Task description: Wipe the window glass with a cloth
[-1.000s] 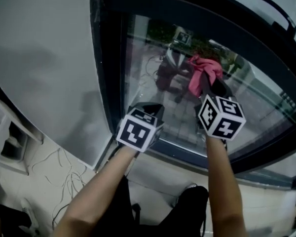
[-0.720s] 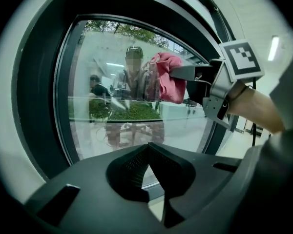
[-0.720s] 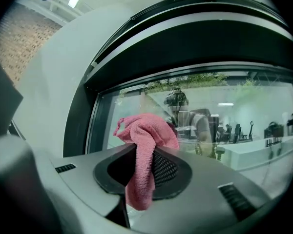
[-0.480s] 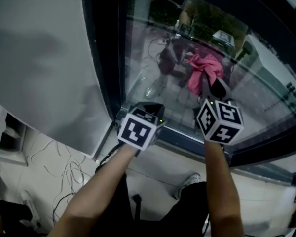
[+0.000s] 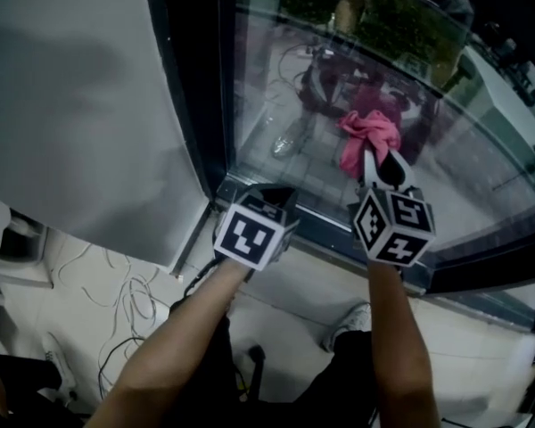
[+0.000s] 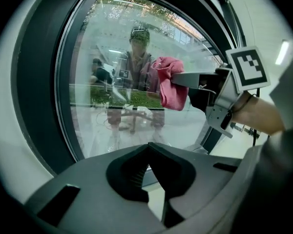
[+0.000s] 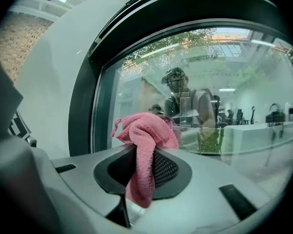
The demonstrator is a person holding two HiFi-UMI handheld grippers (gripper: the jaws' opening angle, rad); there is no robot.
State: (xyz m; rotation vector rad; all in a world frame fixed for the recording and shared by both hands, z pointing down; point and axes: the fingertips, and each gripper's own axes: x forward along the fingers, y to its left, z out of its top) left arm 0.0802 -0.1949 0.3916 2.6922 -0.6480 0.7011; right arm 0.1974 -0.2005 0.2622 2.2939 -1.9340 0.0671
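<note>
Right gripper (image 5: 375,162) pinches the bunched pink cloth (image 5: 367,136) apparently against the window glass (image 5: 276,78) at 2 o'clock, presenting fabric for wiping; left gripper (image 6: 147,150), at its 9 o'clock, is pressed together, empty, in reserve.

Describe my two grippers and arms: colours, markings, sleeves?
The left gripper and right gripper match: smooth grey bodies with black textured pads lining the jaws. Each carries a white cube printed with black square markers: left cube, right cube. The left forearm and right forearm are bare, with no sleeves in view.
</note>
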